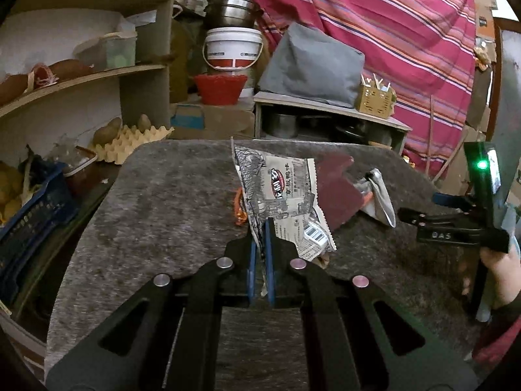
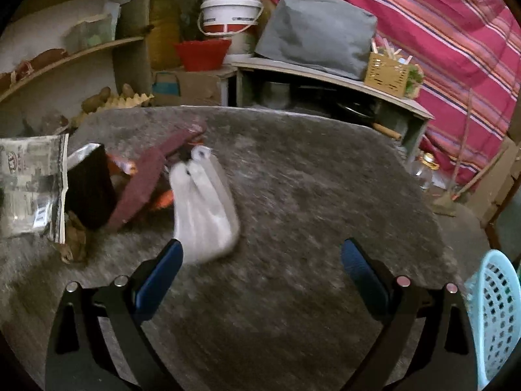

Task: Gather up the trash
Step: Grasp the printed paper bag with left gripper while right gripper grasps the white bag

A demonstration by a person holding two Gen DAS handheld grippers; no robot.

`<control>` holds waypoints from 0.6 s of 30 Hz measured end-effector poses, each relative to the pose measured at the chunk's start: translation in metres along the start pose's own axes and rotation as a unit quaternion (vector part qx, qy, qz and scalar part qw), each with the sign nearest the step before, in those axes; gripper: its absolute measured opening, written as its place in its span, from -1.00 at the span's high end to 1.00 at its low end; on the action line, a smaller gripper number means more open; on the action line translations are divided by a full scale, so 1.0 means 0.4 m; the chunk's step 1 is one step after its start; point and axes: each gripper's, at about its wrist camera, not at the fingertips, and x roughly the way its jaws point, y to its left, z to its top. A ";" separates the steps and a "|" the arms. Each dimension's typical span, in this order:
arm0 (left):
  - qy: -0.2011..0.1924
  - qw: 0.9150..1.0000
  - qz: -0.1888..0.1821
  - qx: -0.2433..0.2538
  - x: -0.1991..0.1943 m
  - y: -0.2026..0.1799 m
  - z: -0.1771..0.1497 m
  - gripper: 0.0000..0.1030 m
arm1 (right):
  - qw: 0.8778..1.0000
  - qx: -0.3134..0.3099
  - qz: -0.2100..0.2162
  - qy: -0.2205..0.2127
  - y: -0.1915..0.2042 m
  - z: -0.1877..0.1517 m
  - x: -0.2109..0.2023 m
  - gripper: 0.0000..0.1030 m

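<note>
Left wrist view is showing the left claw [image 1: 260, 238] pinching a printed snack wrapper [image 1: 280, 192] above the grey felt worktop [image 1: 162, 195]. Right claw [image 2: 260, 260] is gaping wide and empty near a white wrapper [image 2: 203, 202] lying on the worktop, a pale blue basket [image 2: 498, 309] sitting at its right.

Dim indoor light, strong fisheye bending with dark corners; the right wrist view is smeared by motion blur.

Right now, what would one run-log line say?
left gripper: shut on printed snack wrapper | right gripper: open, empty | silver pouch: on grey felt mat
</note>
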 end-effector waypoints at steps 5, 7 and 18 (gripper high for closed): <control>-0.001 1.000 0.004 -0.002 0.003 0.011 0.007 0.93 | 1.000 -0.016 0.010 0.016 0.040 0.006 0.048 -0.79; -0.002 1.000 0.004 0.000 0.003 0.010 0.009 0.93 | 1.000 -0.017 0.014 0.019 0.045 0.008 0.058 -0.51; -0.011 1.000 0.000 0.007 -0.013 -0.020 0.023 0.95 | 0.998 -0.017 0.053 -0.006 0.017 0.006 0.010 0.73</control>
